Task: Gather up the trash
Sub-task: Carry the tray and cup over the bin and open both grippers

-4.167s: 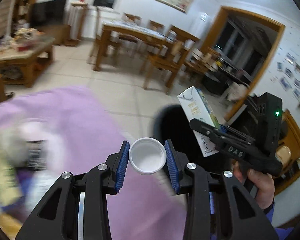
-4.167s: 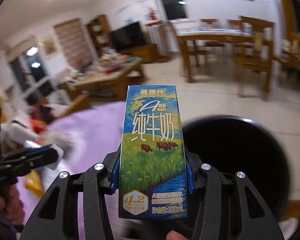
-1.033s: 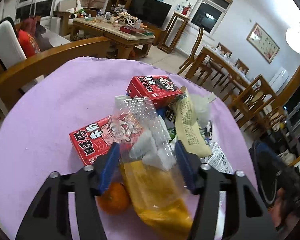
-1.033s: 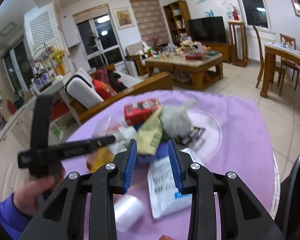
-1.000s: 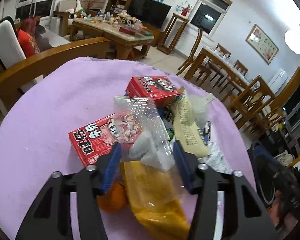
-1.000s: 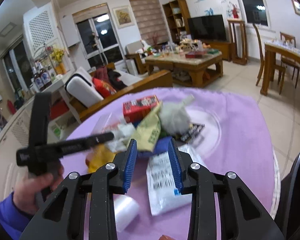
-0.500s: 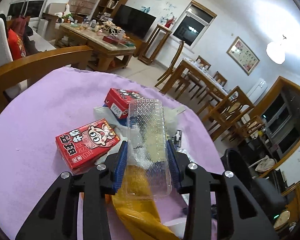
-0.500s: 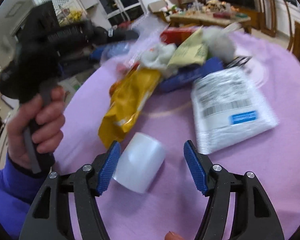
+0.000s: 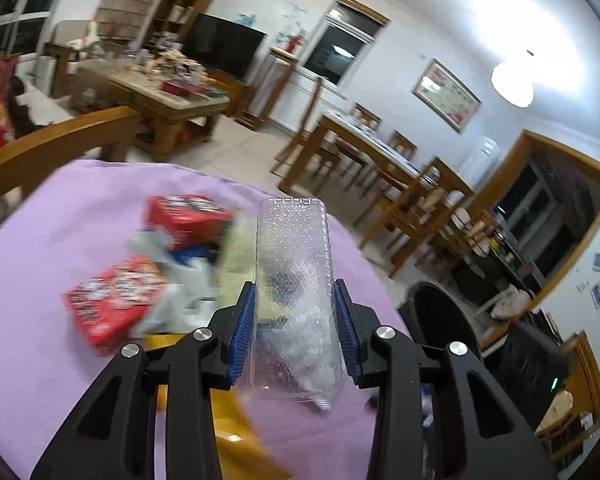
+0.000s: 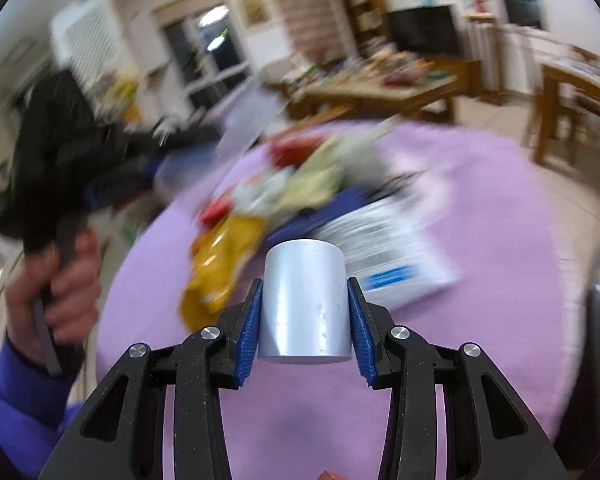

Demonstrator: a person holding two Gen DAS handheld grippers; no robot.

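Holding two pieces at once, we have the left hand-held gripper (image 9: 294,322) clamped on a clear plastic tray (image 9: 292,280), lifted above the purple table (image 9: 60,208), and the right hand-held gripper (image 10: 304,326), its jaws having just been closing, pinching a white cup (image 10: 305,300). Next, both go to the black bin (image 9: 440,320) for release. Red cartons (image 9: 112,300) show print, probably Chinese, too blurred to read.
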